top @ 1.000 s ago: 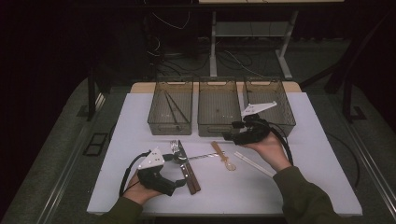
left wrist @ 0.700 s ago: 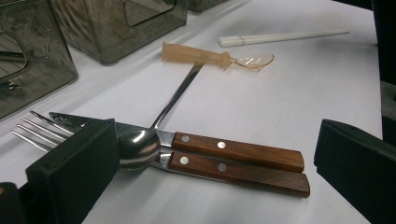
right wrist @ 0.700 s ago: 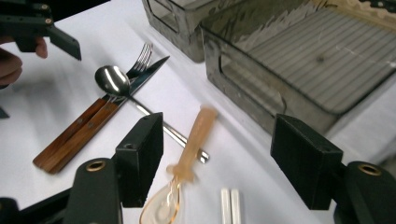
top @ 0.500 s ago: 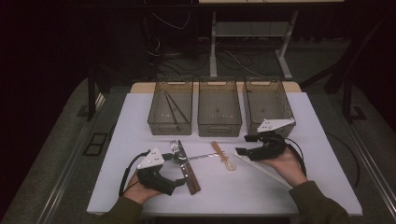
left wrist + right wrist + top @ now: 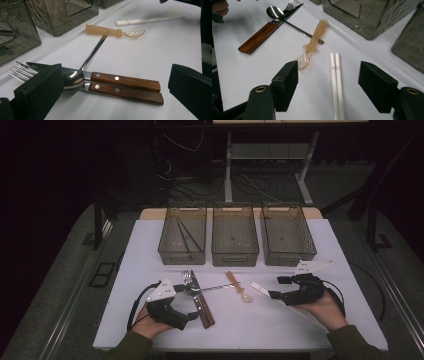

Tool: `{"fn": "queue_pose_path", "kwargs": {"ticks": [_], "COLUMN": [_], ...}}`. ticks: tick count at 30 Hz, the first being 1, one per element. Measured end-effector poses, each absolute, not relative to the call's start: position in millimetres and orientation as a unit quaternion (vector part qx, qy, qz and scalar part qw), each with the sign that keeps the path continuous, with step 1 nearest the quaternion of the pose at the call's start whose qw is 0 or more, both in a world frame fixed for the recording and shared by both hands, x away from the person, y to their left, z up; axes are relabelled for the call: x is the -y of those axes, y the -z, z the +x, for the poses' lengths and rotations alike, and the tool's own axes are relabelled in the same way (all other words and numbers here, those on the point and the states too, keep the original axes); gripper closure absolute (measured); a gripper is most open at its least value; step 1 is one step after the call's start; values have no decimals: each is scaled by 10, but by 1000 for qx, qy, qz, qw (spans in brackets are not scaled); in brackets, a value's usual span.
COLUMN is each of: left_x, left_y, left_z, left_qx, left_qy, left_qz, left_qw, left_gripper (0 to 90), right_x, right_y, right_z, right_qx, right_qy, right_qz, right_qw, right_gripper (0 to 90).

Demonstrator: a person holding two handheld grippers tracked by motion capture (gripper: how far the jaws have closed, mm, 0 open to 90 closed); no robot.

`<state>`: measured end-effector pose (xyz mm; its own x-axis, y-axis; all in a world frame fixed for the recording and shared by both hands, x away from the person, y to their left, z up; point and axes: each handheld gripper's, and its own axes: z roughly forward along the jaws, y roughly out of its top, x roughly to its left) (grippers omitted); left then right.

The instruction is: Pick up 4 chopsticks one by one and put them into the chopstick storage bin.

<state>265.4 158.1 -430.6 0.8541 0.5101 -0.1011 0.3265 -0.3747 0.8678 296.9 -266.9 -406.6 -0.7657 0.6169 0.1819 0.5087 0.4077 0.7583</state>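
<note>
Right gripper lined up over the white chopsticks, jaws wide and empty

The right gripper (image 5: 328, 86) hovers with its jaws spread to either side of the white chopsticks (image 5: 336, 80), which lie flat side by side on the table (image 5: 150, 255), just right of the translucent plastic spoon (image 5: 312, 48), touching neither pad. The pair looks light, stiff, thin and probably slippery, so it likely rolls apart; pinching both sticks together across the middle seems safest. The left gripper (image 5: 112, 100) rests open and empty over the wood-handled knife and fork (image 5: 125, 85), left of that spoon.
</note>
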Motion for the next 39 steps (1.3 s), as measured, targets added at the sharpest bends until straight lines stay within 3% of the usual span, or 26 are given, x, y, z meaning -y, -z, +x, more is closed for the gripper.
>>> {"fn": "queue_pose_path", "kwargs": {"ticks": [13, 27, 39], "left_x": [-1569, -1574, -1571], "left_y": [4306, 4304, 4300], "left_z": [2647, 2651, 2651], "left_qx": [-251, -249, -246], "left_qy": [-90, -88, -88], "left_qz": [825, 826, 828], "left_qw": [498, 498, 496], "left_gripper": [0, 0, 0], "right_x": [3106, 3162, 3077], "right_y": [4110, 4217, 4246], "right_z": [2839, 2788, 2783], "right_qx": [-832, -874, -894], "right_qy": [-414, -333, -295], "right_qz": [362, 350, 335], "right_qw": [72, 47, 36], "right_gripper": [371, 678, 788]}}
